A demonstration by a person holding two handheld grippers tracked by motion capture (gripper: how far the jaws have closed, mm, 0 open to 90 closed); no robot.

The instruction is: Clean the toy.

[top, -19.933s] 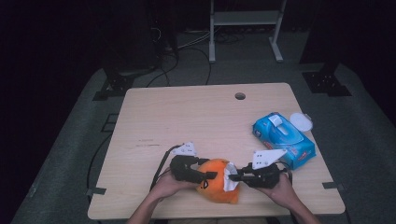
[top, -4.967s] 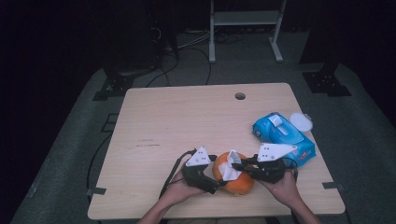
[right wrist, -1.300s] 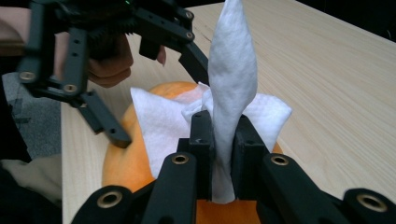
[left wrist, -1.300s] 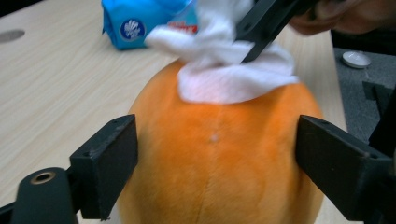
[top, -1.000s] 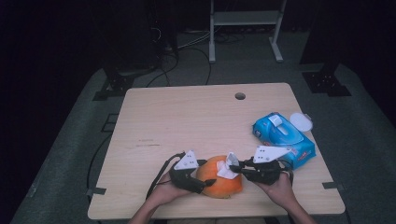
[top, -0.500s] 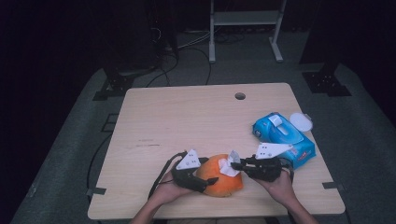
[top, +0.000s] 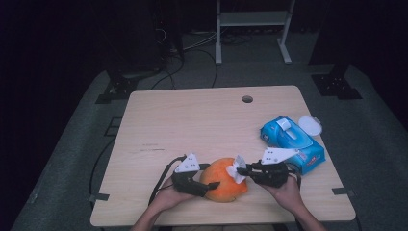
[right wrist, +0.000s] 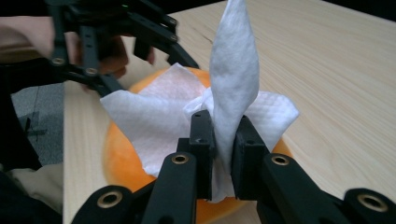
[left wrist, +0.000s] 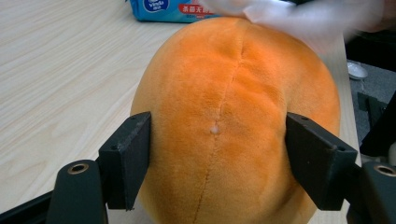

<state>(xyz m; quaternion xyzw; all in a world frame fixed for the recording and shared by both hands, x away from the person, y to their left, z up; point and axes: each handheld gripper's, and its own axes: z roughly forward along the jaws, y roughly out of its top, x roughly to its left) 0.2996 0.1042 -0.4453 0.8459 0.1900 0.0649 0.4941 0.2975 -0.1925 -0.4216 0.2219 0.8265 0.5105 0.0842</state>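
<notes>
Wood-grain table [top: 192, 125]; round plush toy [left wrist: 233, 121], quilted wipe [right wrist: 233, 70].

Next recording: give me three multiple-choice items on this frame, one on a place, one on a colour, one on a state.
1. Where does the blue pack of wet wipes lie on the wooden table?
A. near its right edge
B. far left corner
C. on the floor

2. What colour is the round plush toy?
A. green
B. orange
C. white

3. What does the right tool hold?
A. nothing
B. a pen
C. a white tissue

Key: 1 A, the high view shows it beside the right hand; 2 B, its orange fur sits between the left tool's jaws; 3 C, the jaws pinch the tissue over the toy.
</notes>
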